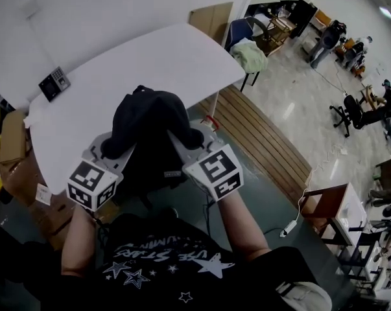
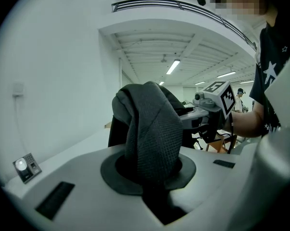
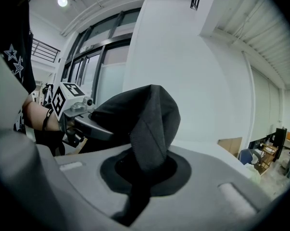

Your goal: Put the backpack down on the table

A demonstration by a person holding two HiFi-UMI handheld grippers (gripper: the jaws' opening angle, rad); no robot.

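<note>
The left gripper (image 1: 115,151) and the right gripper (image 1: 182,142) each pinch the black backpack (image 1: 146,118) at frame centre, above the near edge of the white table (image 1: 150,50). I would bring it further over the table, then lower both sides evenly.

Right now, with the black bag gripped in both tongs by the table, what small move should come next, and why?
Probably ease the backpack forward, fully over the white table, before lowering it. The left tongs and right tongs each clamp a strap, and the backpack seems to hang at the table's near edge, not resting on it.
</note>
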